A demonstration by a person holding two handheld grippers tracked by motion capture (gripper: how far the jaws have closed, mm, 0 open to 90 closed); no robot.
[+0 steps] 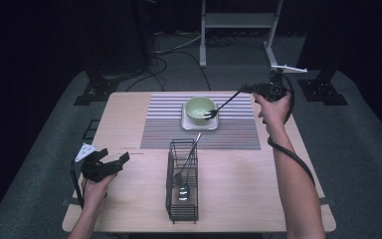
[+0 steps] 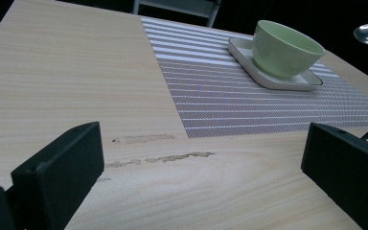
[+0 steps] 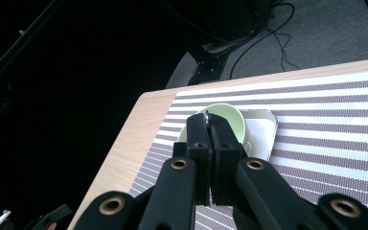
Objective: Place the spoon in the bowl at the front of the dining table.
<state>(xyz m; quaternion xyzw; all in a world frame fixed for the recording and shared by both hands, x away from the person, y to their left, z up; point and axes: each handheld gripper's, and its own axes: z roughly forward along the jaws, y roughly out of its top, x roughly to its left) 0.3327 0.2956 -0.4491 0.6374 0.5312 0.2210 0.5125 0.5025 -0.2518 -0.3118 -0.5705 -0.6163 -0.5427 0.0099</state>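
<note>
From the high view, my right gripper (image 1: 248,89) is clamped on a spoon (image 1: 222,106) whose shiny head hangs over the green bowl (image 1: 199,109). If the thin handle twists in the jaws, I reckon the head could knock the bowl off its white plate (image 1: 186,122).

In the left gripper view, my left gripper (image 2: 199,167) is spread wide and empty above the table (image 2: 52,86).

In the right gripper view, the jaws sit pinched together over the bowl.
</note>
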